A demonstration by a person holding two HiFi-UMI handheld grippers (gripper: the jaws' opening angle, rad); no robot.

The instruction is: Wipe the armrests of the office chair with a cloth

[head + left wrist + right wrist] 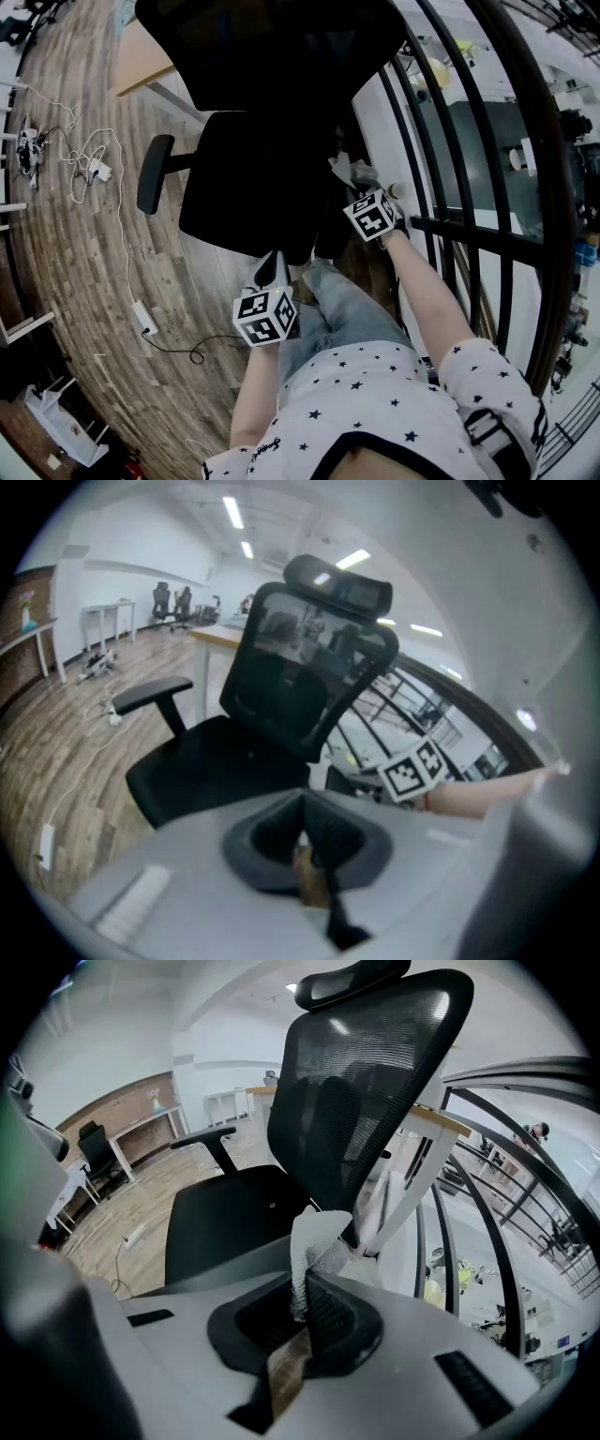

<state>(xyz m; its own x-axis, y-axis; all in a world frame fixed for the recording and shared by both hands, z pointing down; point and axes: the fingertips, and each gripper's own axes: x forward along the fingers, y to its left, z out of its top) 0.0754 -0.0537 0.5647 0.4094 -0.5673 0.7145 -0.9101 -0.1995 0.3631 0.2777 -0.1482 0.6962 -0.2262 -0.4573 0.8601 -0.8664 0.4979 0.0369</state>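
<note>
Left gripper (274, 274): pointing forward and down, its jaws pressing together with nothing between them.
Right gripper (364, 190): reaching further forward than the left one, its jaws clamping a bunched cloth (314, 1241).
Left arm (251, 394): bare forearm extending straight ahead, staying close to the body.
Right arm (429, 292): bare forearm stretching out longer, angling inward toward its gripper.
Spacing: the two grippers are sitting apart, not touching.

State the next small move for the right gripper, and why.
Likely ease the right gripper in until the cloth presses on the near armrest: its jaws clamp the cloth, which sticks out beside that armrest; contact is unclear.
</note>
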